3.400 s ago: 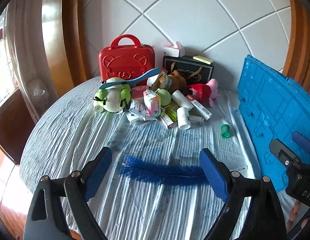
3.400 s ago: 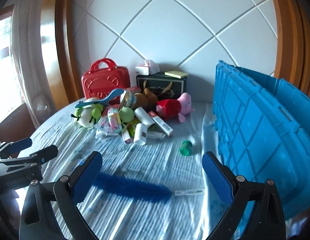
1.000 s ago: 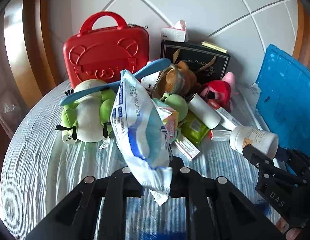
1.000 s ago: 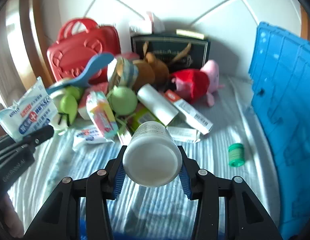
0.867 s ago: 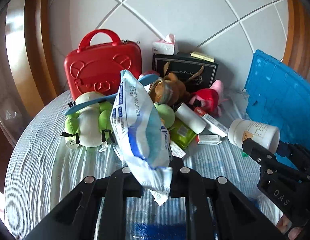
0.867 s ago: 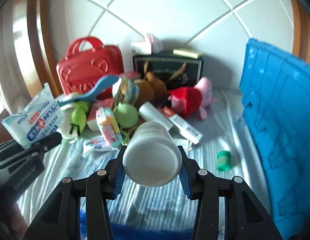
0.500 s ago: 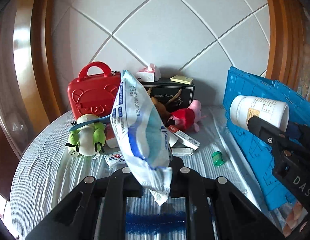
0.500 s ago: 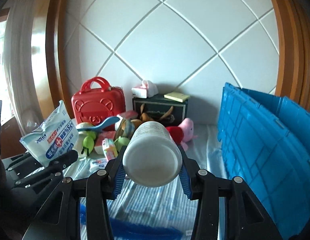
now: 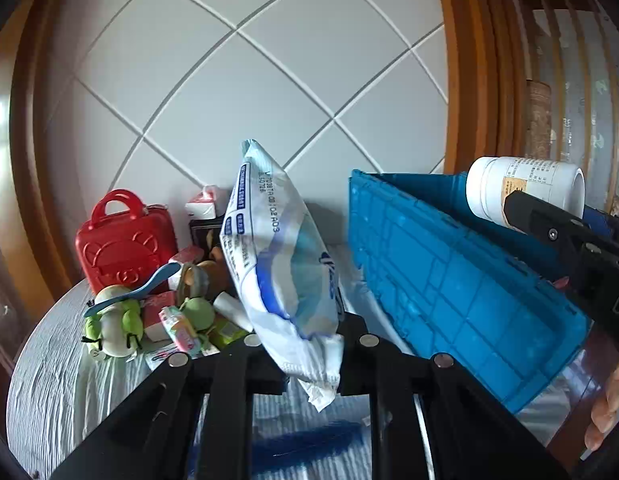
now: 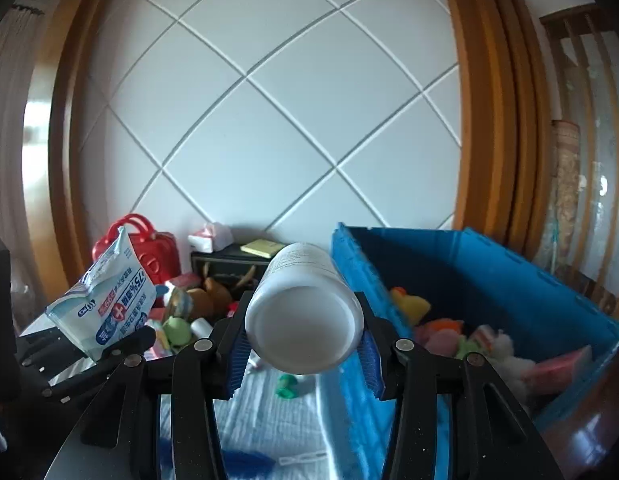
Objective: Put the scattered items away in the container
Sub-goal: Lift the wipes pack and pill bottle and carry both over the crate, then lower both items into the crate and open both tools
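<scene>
Right wrist view: right hand-held gripper [image 10: 303, 354] pinches smooth white cylindrical bottle [image 10: 305, 316]; left hand-held gripper [image 9: 305, 354] clamps crinkly soft wipes pack [image 9: 281, 264] beside ribbed blue plastic crate [image 10: 509, 280].

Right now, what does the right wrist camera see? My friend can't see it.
The right gripper holds a white bottle beside the blue crate, which already has toys inside. On the left, the left gripper holds a wipes pack.
</scene>
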The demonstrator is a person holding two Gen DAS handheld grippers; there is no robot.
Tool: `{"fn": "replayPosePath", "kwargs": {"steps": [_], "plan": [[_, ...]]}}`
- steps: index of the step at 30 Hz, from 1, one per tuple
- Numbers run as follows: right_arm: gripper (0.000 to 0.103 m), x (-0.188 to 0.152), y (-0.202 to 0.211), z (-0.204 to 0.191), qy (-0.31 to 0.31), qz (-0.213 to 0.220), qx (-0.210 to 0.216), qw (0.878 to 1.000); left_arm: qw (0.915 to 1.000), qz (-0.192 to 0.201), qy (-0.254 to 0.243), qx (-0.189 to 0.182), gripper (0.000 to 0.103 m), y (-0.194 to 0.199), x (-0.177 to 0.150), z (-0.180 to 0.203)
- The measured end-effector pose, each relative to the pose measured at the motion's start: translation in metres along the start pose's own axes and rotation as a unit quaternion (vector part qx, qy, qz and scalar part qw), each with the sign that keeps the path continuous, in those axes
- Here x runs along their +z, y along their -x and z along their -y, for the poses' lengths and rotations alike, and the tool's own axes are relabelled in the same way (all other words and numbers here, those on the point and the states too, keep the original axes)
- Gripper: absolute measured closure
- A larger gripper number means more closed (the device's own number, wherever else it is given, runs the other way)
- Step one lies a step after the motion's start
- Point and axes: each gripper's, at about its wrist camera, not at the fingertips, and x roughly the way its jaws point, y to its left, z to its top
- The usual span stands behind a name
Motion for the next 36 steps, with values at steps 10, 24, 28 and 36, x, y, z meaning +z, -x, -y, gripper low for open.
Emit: {"fn": "replayPosePath", "kwargs": {"steps": [10,24,28,36], "plan": [[0.057,-0.005,0.021,0.152,-0.025,0.002,-0.093,0.995,0.9976,0.036,-0.02,-0.055,0.088,-0.015,0.038,0.138],[0.057,-0.051,-0.064,0.324,-0.019,-0.114,-0.035,0.993,0.9779,-0.204,0.004,-0.046,0.088,-0.143,0.027,0.294],[0.057,-0.063,-0.074,0.338,-0.017,-0.136,-0.023,0.99,0.9762,-0.214,0.018,-0.03,0.088,-0.143,0.03,0.299],[0.057,-0.062,-0.081,0.34,-0.002,-0.139,-0.025,0.99,0.9769,-0.211,0.015,-0.031,0.058,-0.138,0.031,0.305]]}}
